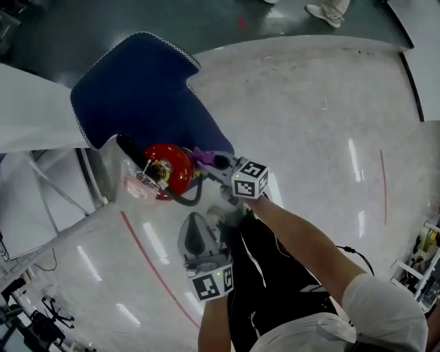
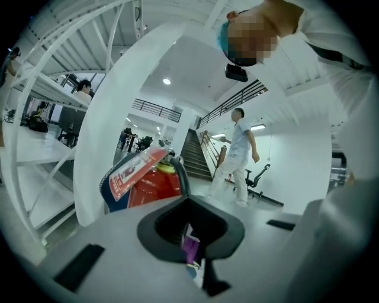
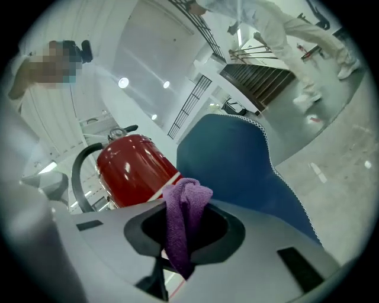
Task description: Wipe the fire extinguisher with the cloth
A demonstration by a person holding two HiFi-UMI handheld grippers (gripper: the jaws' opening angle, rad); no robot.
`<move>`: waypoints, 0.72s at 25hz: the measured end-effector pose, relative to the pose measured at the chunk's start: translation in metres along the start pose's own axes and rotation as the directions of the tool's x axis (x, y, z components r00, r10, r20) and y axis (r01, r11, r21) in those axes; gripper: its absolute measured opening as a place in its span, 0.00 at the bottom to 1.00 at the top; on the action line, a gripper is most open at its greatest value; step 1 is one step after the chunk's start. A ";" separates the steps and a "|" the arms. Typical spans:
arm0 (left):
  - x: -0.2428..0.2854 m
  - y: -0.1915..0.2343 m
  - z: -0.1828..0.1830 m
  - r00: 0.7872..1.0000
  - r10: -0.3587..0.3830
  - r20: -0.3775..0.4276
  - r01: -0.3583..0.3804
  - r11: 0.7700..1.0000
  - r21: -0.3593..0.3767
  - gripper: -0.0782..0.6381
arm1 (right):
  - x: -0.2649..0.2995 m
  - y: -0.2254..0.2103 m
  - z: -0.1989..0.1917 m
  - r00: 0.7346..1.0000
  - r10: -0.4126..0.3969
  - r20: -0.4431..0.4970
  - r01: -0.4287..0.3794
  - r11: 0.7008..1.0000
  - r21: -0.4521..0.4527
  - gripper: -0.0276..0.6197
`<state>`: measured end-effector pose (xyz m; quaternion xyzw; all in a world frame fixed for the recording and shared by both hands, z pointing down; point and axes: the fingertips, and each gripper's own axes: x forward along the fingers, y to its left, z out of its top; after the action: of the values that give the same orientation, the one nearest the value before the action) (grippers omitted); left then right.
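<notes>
A red fire extinguisher point(image 1: 168, 168) point(image 2: 151, 186) point(image 3: 133, 168) stands on a dark blue mat point(image 1: 137, 89) point(image 3: 237, 160). It has a black hose point(image 1: 185, 199) and a clear tag point(image 1: 137, 182) point(image 2: 133, 171). My right gripper point(image 1: 210, 159) point(image 3: 183, 231) is shut on a purple cloth point(image 1: 201, 155) point(image 3: 185, 207), with the cloth right beside the extinguisher's body. My left gripper point(image 1: 196, 220) point(image 2: 189, 237) sits nearer me, a little short of the extinguisher, with its jaws closed together. A purple sliver shows in their hollow; I cannot tell what it is.
A white shelf frame point(image 1: 41, 124) stands to the left of the mat. A red line point(image 1: 155, 265) runs across the glossy pale floor. A person point(image 2: 240, 154) walks near a staircase point(image 2: 195, 155) in the background, and someone's feet point(image 1: 328, 10) show at the far edge.
</notes>
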<state>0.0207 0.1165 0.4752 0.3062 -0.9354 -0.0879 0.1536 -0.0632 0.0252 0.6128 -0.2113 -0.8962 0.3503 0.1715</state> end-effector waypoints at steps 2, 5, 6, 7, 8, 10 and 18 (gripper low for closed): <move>-0.003 -0.003 0.009 1.000 -0.006 0.004 0.005 1.000 0.010 0.12 | -0.004 0.014 0.012 1.000 0.014 0.020 -0.014 1.000 0.003 0.16; -0.008 -0.009 0.022 1.000 -0.004 0.008 0.004 1.000 0.014 0.12 | -0.010 0.037 0.031 0.998 0.039 0.042 -0.039 0.999 0.003 0.16; -0.011 -0.011 0.027 1.000 -0.003 0.010 0.003 1.000 0.016 0.12 | -0.012 0.045 0.038 0.998 0.046 0.049 -0.046 0.999 0.004 0.16; -0.013 -0.013 0.033 1.000 -0.003 0.011 0.003 1.000 0.022 0.12 | -0.013 0.052 0.044 0.997 0.051 0.058 -0.051 0.999 0.005 0.16; -0.016 -0.014 0.038 1.000 -0.005 0.012 0.005 1.000 0.030 0.12 | -0.014 0.059 0.050 0.996 0.053 0.069 -0.054 0.998 0.009 0.16; -0.021 -0.014 0.047 1.000 -0.002 0.013 0.001 0.999 0.039 0.12 | -0.015 0.069 0.060 0.994 0.053 0.092 -0.055 0.998 0.022 0.16; -0.037 -0.020 0.081 0.998 0.024 0.054 -0.026 0.999 0.039 0.12 | -0.021 0.109 0.092 0.983 0.090 0.157 -0.096 0.995 0.028 0.16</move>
<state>0.0323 0.1282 0.3860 0.2950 -0.9444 -0.0755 0.1236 -0.0587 0.0362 0.4686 -0.2217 -0.8896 0.3894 0.0882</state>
